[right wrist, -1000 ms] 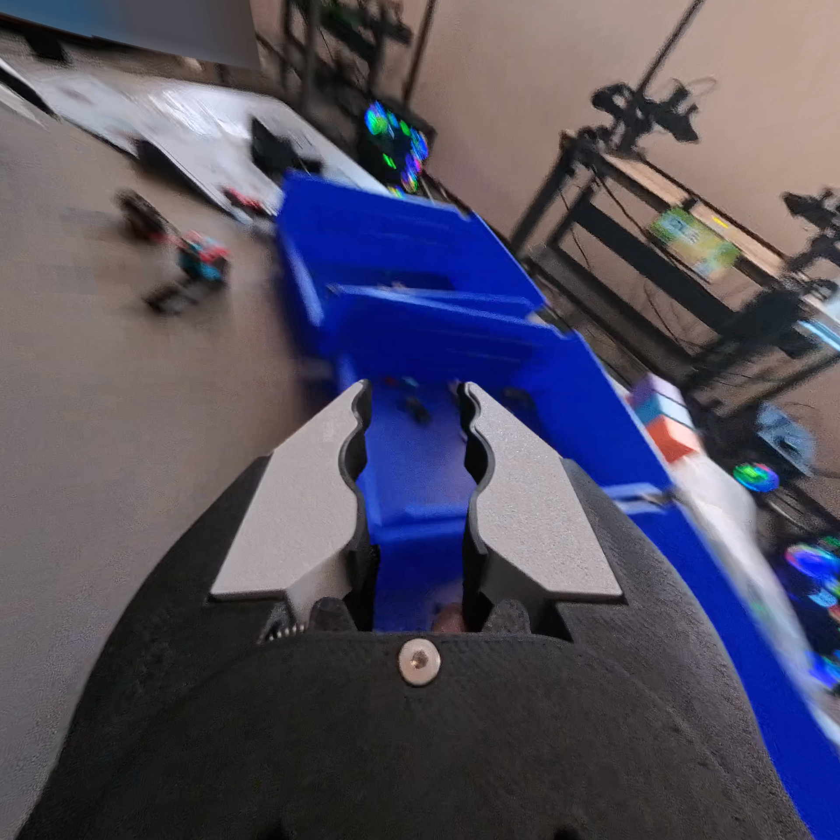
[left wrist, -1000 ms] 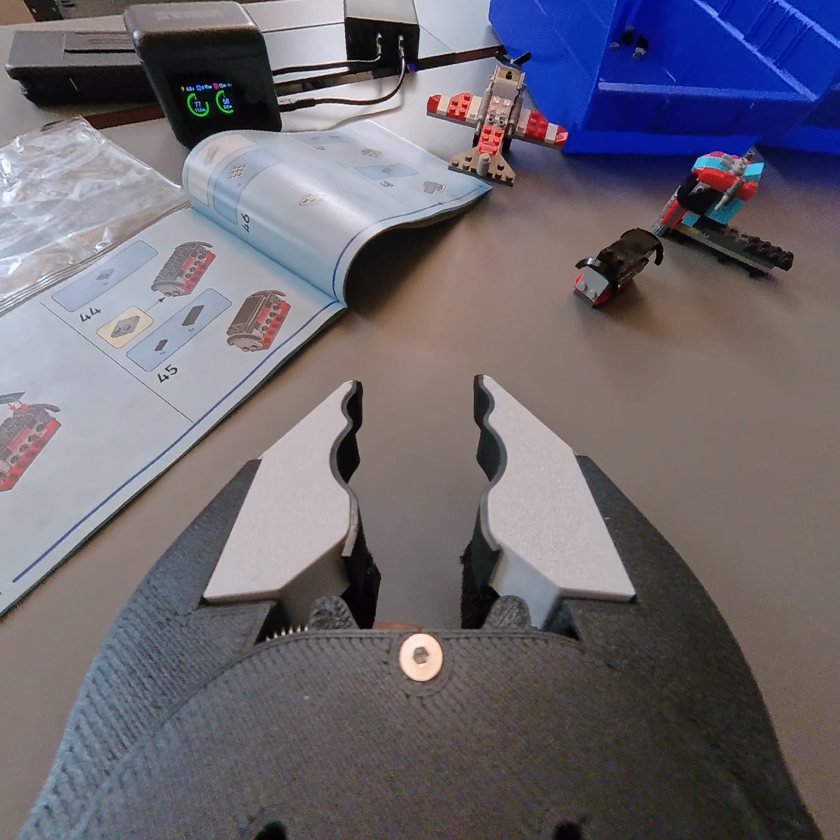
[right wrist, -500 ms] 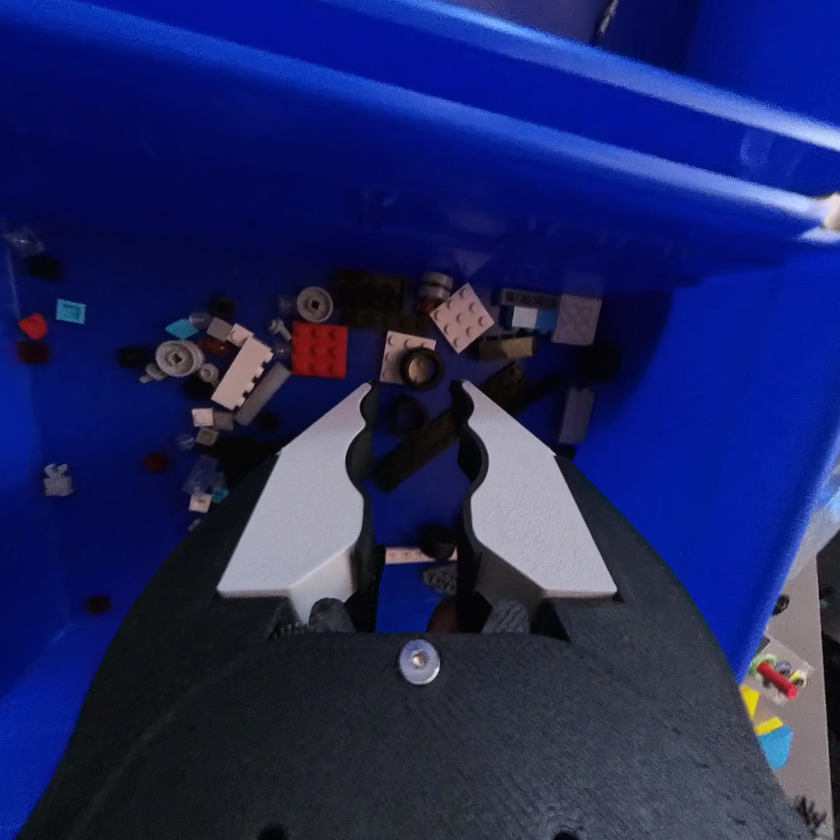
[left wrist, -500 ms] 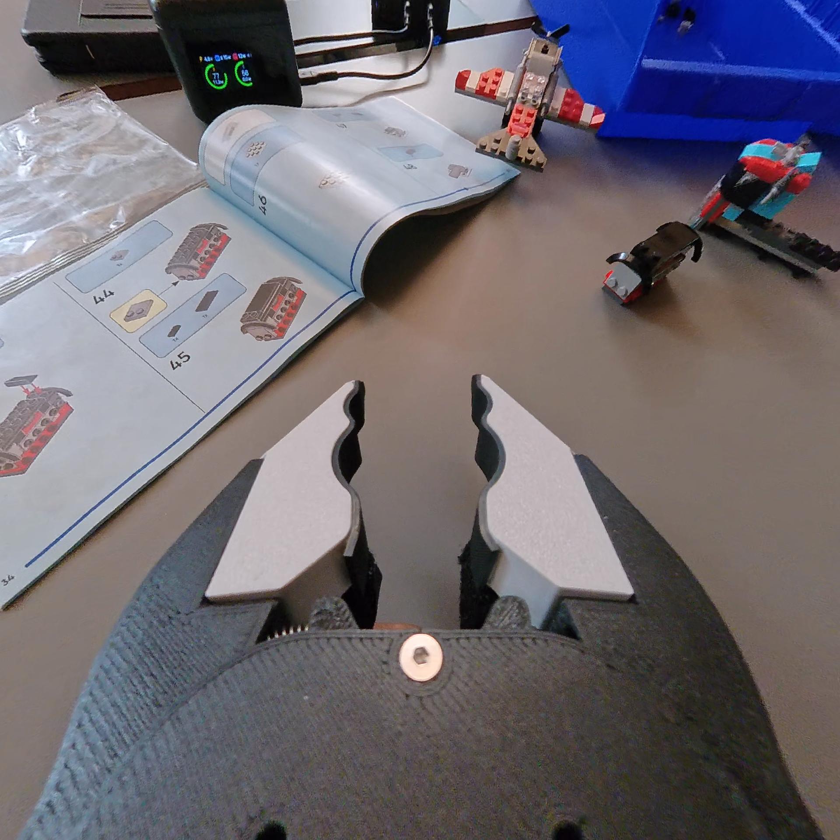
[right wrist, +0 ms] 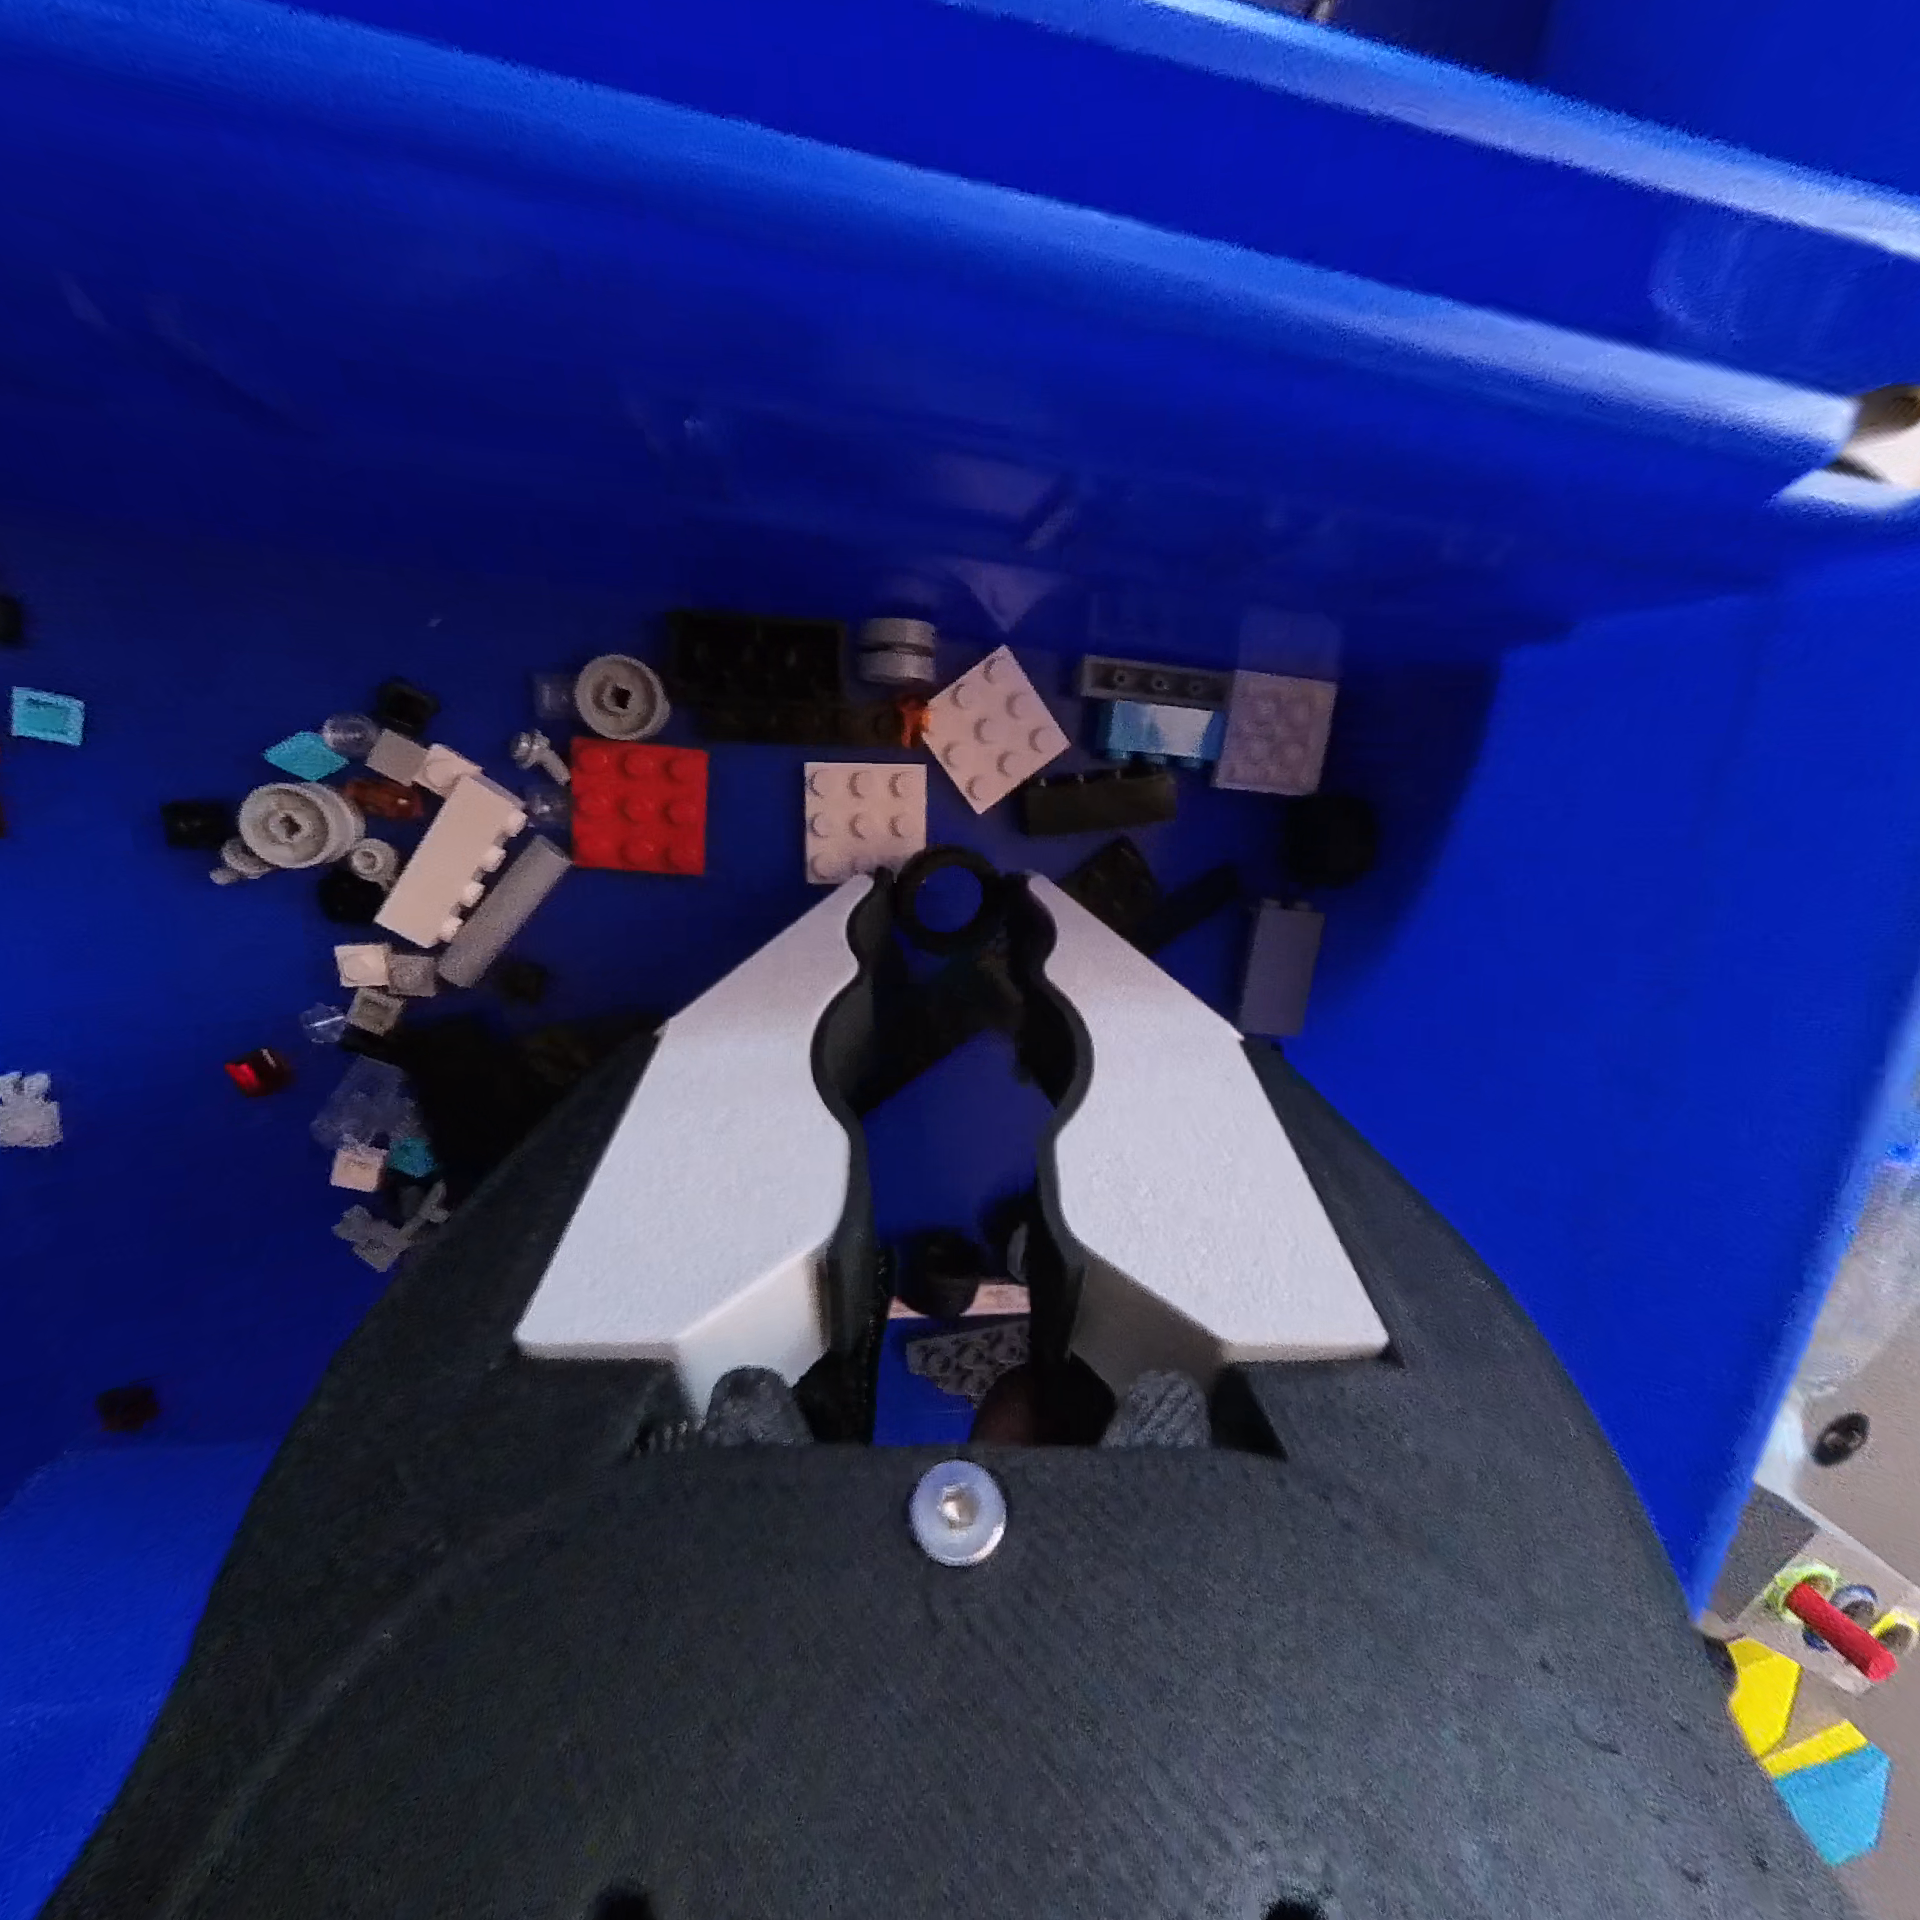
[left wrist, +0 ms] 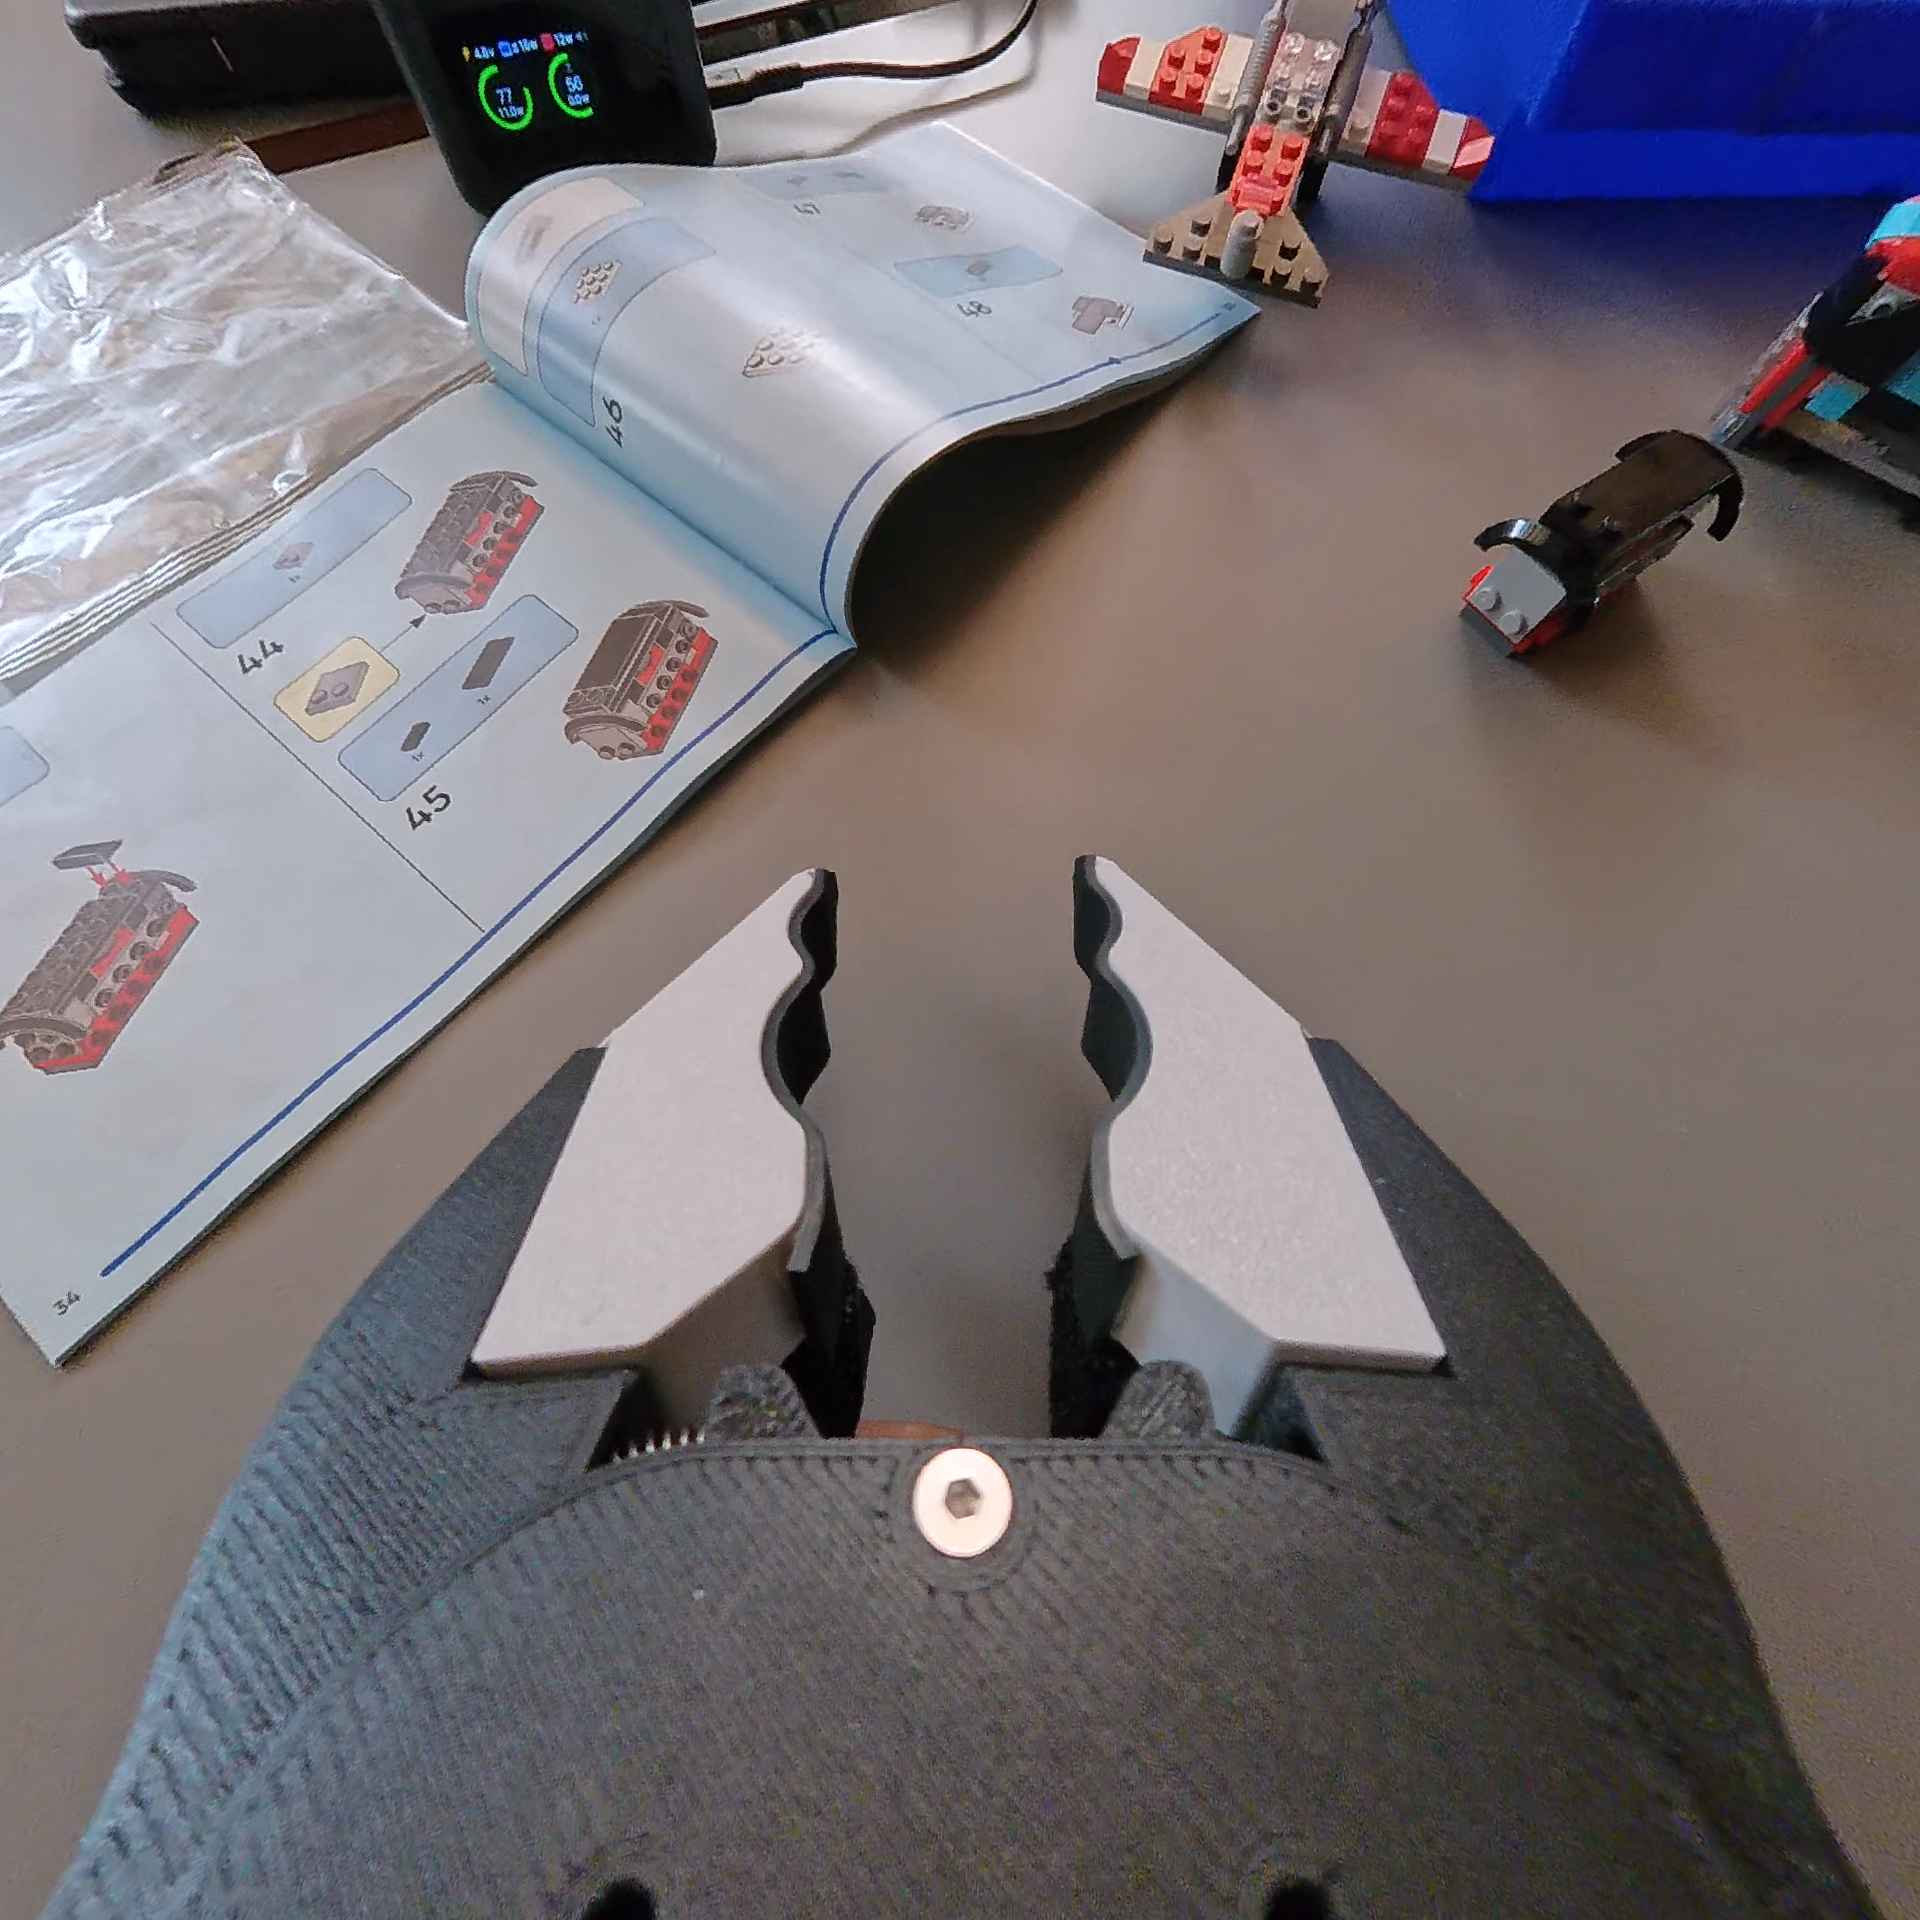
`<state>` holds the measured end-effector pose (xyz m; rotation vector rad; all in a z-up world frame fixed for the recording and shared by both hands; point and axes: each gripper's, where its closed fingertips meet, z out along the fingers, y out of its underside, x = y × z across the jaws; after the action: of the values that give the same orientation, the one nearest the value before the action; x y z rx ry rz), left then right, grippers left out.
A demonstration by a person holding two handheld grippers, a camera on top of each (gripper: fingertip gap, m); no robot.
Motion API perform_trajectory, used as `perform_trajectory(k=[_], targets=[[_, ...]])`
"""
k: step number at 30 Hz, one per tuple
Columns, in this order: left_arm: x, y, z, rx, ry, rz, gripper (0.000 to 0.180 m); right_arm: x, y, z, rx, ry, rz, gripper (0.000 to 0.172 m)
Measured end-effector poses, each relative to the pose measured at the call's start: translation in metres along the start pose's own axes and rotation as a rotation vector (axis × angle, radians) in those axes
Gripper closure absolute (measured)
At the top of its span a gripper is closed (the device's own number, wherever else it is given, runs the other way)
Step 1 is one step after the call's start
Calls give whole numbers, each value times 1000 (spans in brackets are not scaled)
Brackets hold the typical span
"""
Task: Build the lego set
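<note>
**Tongs over desk and bin**

Left tongs (left wrist: 954, 883) stand released at the centre of the left wrist view. Their jaws are spread wide with nothing but bare grey desk (left wrist: 1247, 831) between them, and they touch nothing. The nearest thing is an open instruction booklet (left wrist: 665, 436), just up and to the left of the tips. A crumpled clear plastic bag (left wrist: 187, 343) lies at the left edge. Along the top of the frame are a dark device with a lit screen (left wrist: 540, 94) and a red, white and grey brick aeroplane (left wrist: 1288, 125). A small black and red brick model (left wrist: 1590, 540) lies well apart at the right.

Right tongs (right wrist: 945, 894) reach down inside a blue bin (right wrist: 935, 364), over a scatter of loose bricks on its floor. A black ring (right wrist: 947, 861), like a small tyre, sits right between the two tips at the centre of the frame. The jaws are narrowed closely about it. The pads are as dark as the ring, so I cannot tell whether they press on it or merely flank it.

A white square plate (right wrist: 857, 810) lies just beyond the ring, with a red square plate (right wrist: 636, 805) to its left. A tilted white plate (right wrist: 992, 727) lies above and to the right, and a grey wheel hub (right wrist: 620, 694) lies at the upper left.
</note>
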<state>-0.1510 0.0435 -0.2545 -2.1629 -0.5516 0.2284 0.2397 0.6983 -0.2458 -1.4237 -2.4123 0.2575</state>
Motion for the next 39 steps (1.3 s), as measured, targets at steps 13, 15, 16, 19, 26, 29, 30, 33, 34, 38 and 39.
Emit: perform_trajectory(k=[13, 15, 16, 19, 26, 29, 30, 33, 34, 38, 39], targets=[[1, -1, -1, 6, 8, -2, 134, 1, -1, -2, -29, 47, 18, 133], [1, 0, 0, -1, 8, 1, 134, -5, -4, -2, -19, 20, 16, 134], [1, 0, 0, -4, 7, 3, 134, -7, -4, -2, -19, 10, 15, 134], [2, 0, 0, -5, 7, 7, 134, -13, -4, 3, -22, -26, 18, 135], [2, -1, 0, 5, 11, 7, 134, -21, 0, 14, -65, -95, 55, 144], [3, -1, -1, 11, 15, 9, 134, -23, 1, 13, -90, -89, 44, 144], [3, -2, -1, 14, 16, 10, 134, -24, 1, 12, -96, -83, 41, 144], [4, -3, -2, 22, 24, 12, 134, -23, -7, -1, -59, -49, 59, 144], [4, -3, -2, 24, 27, 12, 134, -23, -12, -8, -36, -36, 68, 144], [6, -4, -4, 39, 38, 9, 134, -34, -41, -49, 77, 24, 70, 144], [6, -5, -5, 44, 39, 8, 134, -40, -52, -61, 109, 40, 60, 144]])
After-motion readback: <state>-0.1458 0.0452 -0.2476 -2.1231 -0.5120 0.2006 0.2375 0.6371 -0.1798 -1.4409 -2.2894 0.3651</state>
